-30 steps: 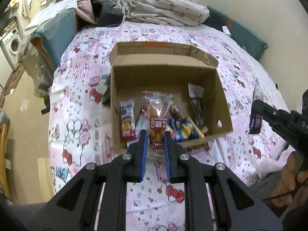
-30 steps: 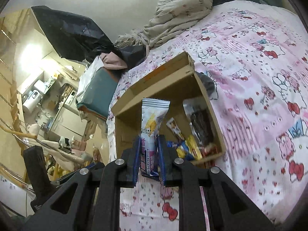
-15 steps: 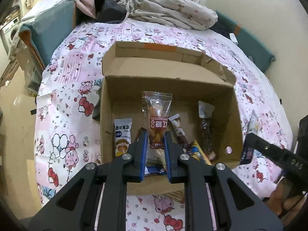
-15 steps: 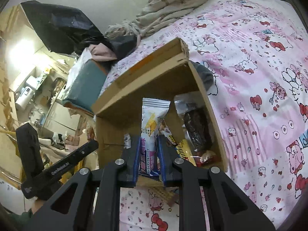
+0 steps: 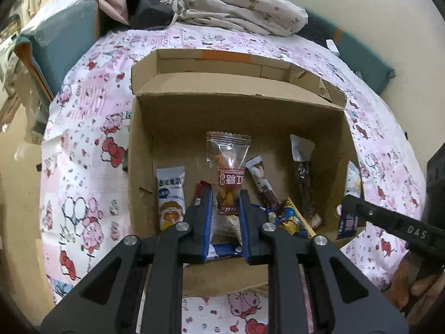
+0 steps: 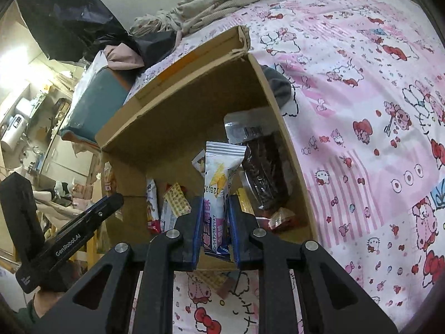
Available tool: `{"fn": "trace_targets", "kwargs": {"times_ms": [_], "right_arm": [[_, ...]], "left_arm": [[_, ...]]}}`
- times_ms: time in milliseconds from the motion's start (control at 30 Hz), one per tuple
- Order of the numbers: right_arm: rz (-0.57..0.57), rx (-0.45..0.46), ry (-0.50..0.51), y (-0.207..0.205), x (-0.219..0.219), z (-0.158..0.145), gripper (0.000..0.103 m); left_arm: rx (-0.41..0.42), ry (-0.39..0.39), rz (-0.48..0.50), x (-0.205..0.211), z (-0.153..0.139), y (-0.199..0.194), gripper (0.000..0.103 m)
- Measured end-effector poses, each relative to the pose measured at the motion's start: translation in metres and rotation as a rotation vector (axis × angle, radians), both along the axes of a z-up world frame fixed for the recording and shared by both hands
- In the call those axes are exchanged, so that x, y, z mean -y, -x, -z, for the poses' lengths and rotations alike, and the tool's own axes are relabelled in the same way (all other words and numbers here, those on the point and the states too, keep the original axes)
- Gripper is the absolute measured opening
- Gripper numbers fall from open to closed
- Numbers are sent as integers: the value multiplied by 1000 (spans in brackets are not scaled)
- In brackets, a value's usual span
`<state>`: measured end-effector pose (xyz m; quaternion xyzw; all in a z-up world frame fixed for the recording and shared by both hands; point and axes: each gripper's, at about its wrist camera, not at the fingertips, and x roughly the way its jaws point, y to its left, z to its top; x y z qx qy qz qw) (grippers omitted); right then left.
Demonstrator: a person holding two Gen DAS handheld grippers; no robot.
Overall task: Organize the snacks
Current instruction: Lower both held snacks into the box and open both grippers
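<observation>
An open cardboard box [image 5: 239, 111] sits on a bed and holds several snack packets. My left gripper [image 5: 226, 200] is shut on a clear packet with a red label [image 5: 228, 172], held upright over the box's near side. My right gripper [image 6: 214, 211] is shut on a white and purple snack packet [image 6: 219, 178], held upright over the box [image 6: 178, 105] at its near right corner. The right gripper and its packet [image 5: 351, 194] also show at the right of the left wrist view. The left gripper [image 6: 83, 222] shows at the left of the right wrist view.
The bed has a pink cartoon-print sheet [image 5: 83, 139]. A crumpled blanket [image 5: 236, 14] and dark clothes lie at the far end. In the box lie a white rice-cracker packet [image 5: 171, 194], a dark jerky packet [image 5: 304, 178] and a yellow packet [image 5: 292, 220].
Both grippers have moved forward with their packets, from in front of the box to over its near edge. The box fills more of both views.
</observation>
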<state>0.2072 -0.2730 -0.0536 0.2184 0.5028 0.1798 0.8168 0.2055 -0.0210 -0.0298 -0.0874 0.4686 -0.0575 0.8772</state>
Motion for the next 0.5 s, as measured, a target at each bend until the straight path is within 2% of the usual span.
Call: {"fn": "trace_targets", "kwargs": {"times_ms": [67,400,433,500], "right_arm": [[-9,-4,-4,0,-1,1,20],[-6,9,-30,0,2,-2,22],[-8,13,-33,1,1,-4,22],[-15,25,-44,1,1,-7,22]], "left_arm": [[-13,19,-5,-1,2,-1,17],[-2,-1,-10,2,1,0,20],[-2,6,-8,2,1,0,21],[3,18,-1,2,-2,1,33]]}}
